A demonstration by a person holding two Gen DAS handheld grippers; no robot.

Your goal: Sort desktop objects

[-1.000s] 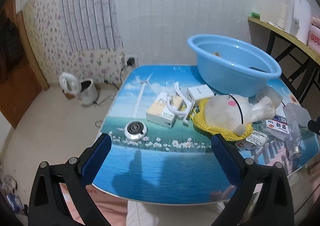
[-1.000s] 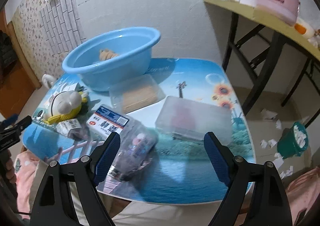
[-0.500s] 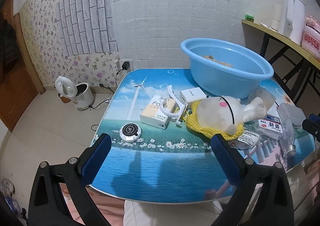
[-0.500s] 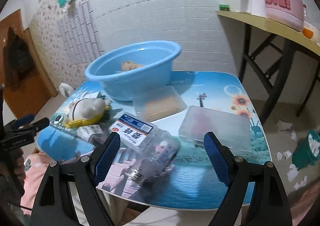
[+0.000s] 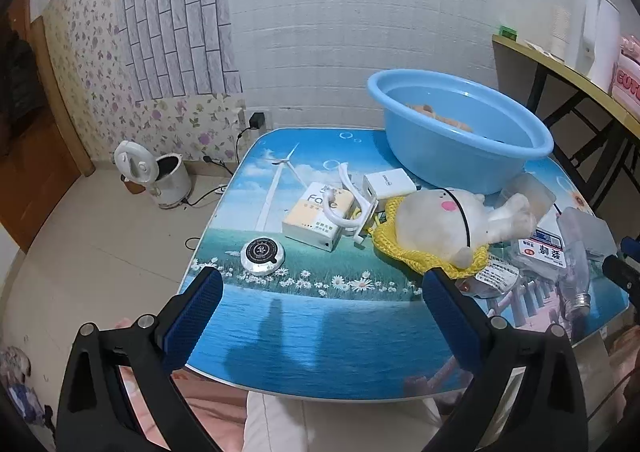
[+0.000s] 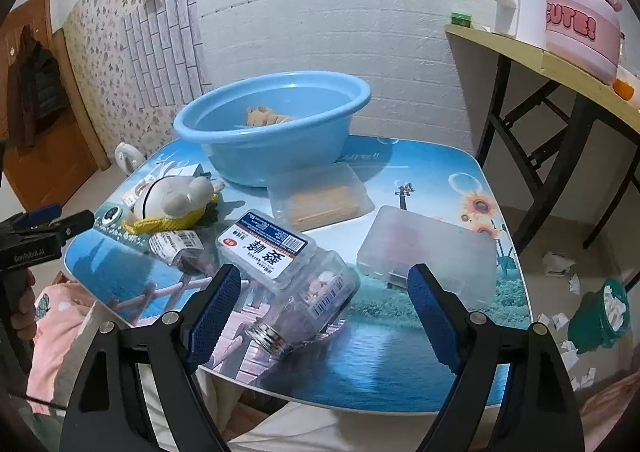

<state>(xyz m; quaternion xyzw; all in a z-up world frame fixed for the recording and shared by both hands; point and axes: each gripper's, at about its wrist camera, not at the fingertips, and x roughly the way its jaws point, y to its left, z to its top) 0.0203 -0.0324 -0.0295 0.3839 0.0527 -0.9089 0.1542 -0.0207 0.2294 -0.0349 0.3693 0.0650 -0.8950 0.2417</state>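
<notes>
With both the left tongs [image 5: 318, 314] and right tongs [image 6: 324, 310] spread wide and empty above the desk [image 6: 400, 356], the right should probably straddle the clear jar [image 6: 304, 304] lying in front of the blue basin [image 6: 272, 124], squeezing its body rather than the slick metal cap.

A white brick-textured wall [image 5: 360, 24] fills the upper centre, meeting purple-flowered wallpaper [image 5: 92, 68] with a grey faux-brick panel [image 5: 180, 32] at upper left. Pale floor tiles [image 5: 92, 236] spread across the left, where a white electric kettle [image 5: 154, 180] stands. A brown wooden door [image 6: 36, 124] sits far left; a yellow-topped folding table [image 6: 560, 64] occupies the right.
</notes>
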